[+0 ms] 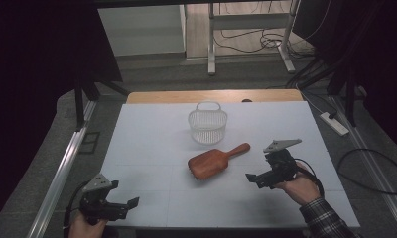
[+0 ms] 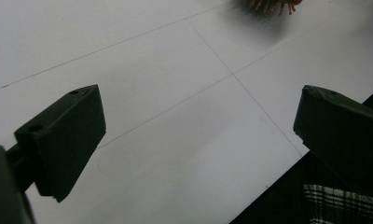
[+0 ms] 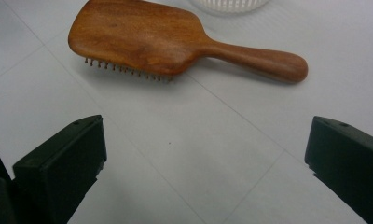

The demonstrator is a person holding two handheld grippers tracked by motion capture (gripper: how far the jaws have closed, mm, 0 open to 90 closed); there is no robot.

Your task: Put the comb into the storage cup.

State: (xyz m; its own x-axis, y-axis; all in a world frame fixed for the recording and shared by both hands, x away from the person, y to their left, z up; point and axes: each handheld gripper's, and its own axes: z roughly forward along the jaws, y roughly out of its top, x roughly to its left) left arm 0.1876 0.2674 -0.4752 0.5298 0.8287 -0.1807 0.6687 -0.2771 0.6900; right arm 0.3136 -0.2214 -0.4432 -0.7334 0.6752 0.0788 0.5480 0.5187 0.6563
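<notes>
A wooden hairbrush (image 1: 215,161) lies bristles down in the middle of the white table (image 1: 152,139), its handle pointing to the back right. Behind it stands a white wire basket (image 1: 207,122) with a handle. My right gripper (image 1: 252,179) is open just right of the brush, nothing between its jaws; the right gripper view has the hairbrush (image 3: 147,37) ahead and the basket's base (image 3: 229,4) at the top edge. My left gripper (image 1: 129,206) is open near the front left corner, holding nothing. The brush's bristles (image 2: 271,5) peek in at the top of the left gripper view.
A wooden strip (image 1: 214,95) runs along the table's far edge. Beyond it are desk legs (image 1: 211,44) and cables on the floor, and a power strip (image 1: 335,124) at the right. A metal rail (image 1: 62,168) runs along the left side.
</notes>
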